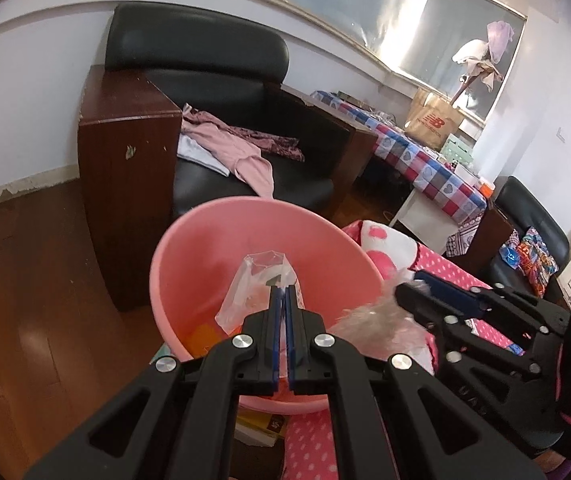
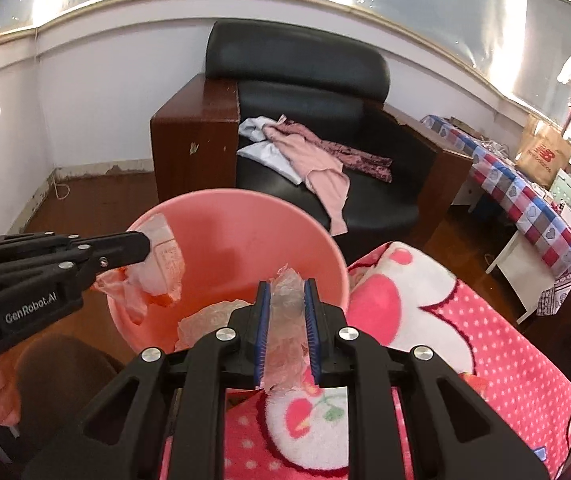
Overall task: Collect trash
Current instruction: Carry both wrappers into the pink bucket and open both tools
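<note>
- Left gripper [image 1: 283, 292] is pressed together on a clear wrapper [image 1: 259, 284], held over the pink basin [image 1: 189, 240]; the wrapper's long axis runs along the fingers, pointing into the bowl.
- Right gripper [image 2: 287, 284] pinches crumpled plastic [image 2: 285, 312] above the near rim, so release likely drops both in.

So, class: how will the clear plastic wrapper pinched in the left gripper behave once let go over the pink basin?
The clear plastic wrapper sags from the left gripper, so it is probably floppy. It looks thin, likely light, and may drift into the pink plastic basin.
</note>
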`<state>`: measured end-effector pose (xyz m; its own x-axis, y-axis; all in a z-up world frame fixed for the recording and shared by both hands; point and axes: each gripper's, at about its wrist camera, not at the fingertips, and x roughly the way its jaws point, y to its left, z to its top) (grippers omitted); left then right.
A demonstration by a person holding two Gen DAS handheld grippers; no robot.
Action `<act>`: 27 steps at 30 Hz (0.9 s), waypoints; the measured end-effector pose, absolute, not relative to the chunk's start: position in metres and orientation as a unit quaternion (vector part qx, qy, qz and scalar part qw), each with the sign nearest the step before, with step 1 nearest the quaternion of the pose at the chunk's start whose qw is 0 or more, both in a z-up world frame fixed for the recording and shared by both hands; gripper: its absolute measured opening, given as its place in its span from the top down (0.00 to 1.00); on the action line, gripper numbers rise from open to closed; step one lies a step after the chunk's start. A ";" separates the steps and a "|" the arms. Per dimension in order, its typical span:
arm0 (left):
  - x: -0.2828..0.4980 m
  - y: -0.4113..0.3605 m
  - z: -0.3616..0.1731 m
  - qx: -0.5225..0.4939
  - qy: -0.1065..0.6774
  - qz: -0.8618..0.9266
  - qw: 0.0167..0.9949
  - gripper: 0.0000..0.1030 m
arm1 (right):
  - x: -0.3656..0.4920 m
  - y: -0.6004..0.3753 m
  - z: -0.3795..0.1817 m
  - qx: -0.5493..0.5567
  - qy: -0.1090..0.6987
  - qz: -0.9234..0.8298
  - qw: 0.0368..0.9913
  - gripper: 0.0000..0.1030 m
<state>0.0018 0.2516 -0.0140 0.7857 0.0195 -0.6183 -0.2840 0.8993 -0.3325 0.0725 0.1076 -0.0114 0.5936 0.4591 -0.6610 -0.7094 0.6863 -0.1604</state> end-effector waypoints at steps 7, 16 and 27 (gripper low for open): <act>0.006 0.248 -0.023 -0.205 0.330 0.084 0.918 0.98 | 0.074 0.113 -0.022 -0.214 0.318 0.336 0.860 0.84; 0.008 0.245 -0.028 -0.197 0.341 0.085 0.915 0.97 | 0.076 0.115 -0.025 -0.197 0.338 0.346 0.853 0.75; -0.001 0.248 -0.024 -0.209 0.333 0.093 0.915 0.74 | 0.072 0.115 -0.026 -0.181 0.351 0.362 0.845 0.75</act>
<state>-0.0012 0.2479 -0.0242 0.7611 0.0307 -0.6479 -0.3086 0.8957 -0.3201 0.0724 0.1147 -0.0260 0.4924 0.4840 -0.7233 -0.7383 0.6724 -0.0527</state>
